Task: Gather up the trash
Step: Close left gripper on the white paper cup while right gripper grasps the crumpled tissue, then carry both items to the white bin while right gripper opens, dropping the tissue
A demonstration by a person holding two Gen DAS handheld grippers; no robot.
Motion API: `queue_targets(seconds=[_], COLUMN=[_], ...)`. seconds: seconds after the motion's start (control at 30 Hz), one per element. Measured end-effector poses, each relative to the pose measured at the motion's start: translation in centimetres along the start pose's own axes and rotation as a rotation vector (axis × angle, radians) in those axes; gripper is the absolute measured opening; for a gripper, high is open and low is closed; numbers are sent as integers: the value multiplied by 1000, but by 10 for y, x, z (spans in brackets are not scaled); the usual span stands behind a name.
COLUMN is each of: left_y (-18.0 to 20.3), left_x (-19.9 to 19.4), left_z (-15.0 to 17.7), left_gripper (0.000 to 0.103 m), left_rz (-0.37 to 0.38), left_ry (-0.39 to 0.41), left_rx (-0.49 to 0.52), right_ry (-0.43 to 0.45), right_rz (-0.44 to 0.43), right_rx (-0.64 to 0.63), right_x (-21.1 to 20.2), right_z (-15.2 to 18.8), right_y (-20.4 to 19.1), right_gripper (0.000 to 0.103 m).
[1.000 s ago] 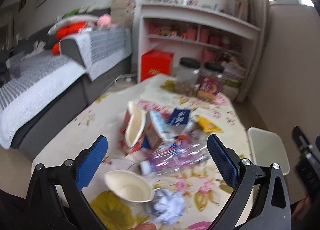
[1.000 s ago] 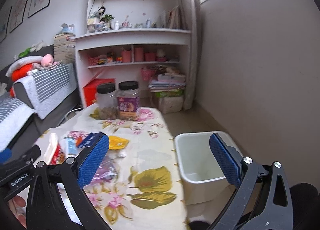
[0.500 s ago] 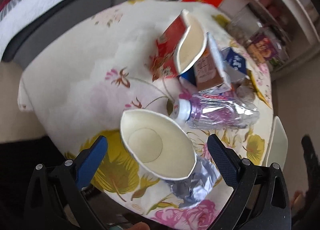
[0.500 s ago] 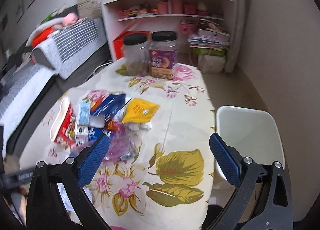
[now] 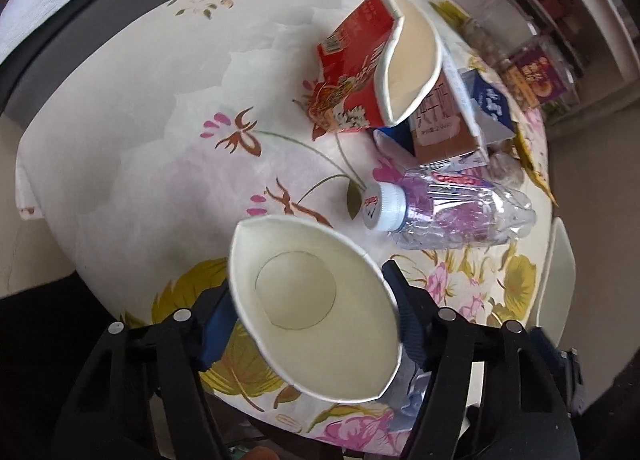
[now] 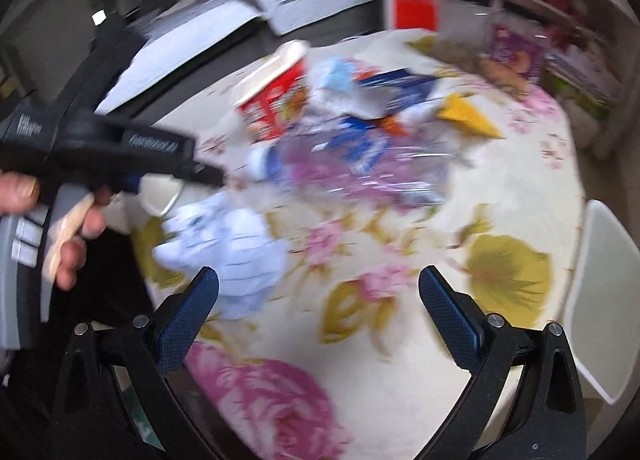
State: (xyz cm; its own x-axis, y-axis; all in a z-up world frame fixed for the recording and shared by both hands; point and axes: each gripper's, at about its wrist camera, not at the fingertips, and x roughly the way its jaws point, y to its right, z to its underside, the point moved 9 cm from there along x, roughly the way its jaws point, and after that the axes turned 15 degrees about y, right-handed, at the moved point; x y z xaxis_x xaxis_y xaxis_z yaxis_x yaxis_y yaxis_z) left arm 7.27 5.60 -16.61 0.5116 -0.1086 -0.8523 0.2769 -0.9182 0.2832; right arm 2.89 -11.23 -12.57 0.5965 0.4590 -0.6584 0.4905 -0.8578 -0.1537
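Squashed paper cup [image 5: 316,312] at the table's [image 5: 132,131] near edge, mouth up, long axis running away from the left gripper [image 5: 310,316], whose jaws are closing across its narrow width; right gripper [image 6: 318,314] spread, empty.

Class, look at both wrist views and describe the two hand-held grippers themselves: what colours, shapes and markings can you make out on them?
Both grippers are black, with two angled arms dotted with round silver rivets. The right gripper has dark blue finger pads with a fine dimpled texture. The left gripper has the same black frame and blue pads; seen from the right wrist view, its black body carries small white lettering, too blurred to read.
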Motion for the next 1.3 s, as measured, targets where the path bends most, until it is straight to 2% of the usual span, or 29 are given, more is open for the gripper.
queue_targets(seconds=[0.03, 0.1, 0.27, 0.37, 0.43, 0.5, 0.63, 0.67, 0.7, 0.73, 1.03, 1.3], left_y=[1, 3, 4, 1, -1, -4, -6, -7, -7, -6, 0, 18], left_x=[-1, -6, -17, -14, -12, -12, -11, -11, -11, -12, -20, -39], left_z=[-2, -9, -22, -23, -23, -25, -27, -27, -27, -27, -32, -40], left_gripper=[62, 46, 45, 45, 45, 45, 45, 45, 45, 45, 45, 45], left_rz=[8, 22, 67, 69, 75, 73, 79, 80, 81, 82, 71, 65], left_ry=[11, 45, 105, 112, 107, 113, 122, 123, 126, 129, 175, 230], left_rx=[6, 30, 61, 59, 45, 39, 26, 25, 26, 30, 66, 101], right_ry=[-5, -17, -30, -19, -20, -31, -50, -49, -54, -69, -27, 115], right_rz=[-19, -39, -54, -46, -60, -79, -86, -86, -84, -89, -97, -35], right_rx=[-8, -27, -148, -133, -101, -59, -42, -37, -40, -38, 56, 83], right_x=[2, 6, 21, 32, 39, 44, 56, 57, 60, 63, 57, 18], right_z=[1, 4, 10, 5, 4, 2, 2, 1, 0, 1, -17, -55], right_y=[-7, -19, -45, -50, -52, -52, -52, -52, -52, -52, -29, -4], right_gripper=[96, 96, 96, 93, 74, 63, 56, 49, 27, 23, 19, 19])
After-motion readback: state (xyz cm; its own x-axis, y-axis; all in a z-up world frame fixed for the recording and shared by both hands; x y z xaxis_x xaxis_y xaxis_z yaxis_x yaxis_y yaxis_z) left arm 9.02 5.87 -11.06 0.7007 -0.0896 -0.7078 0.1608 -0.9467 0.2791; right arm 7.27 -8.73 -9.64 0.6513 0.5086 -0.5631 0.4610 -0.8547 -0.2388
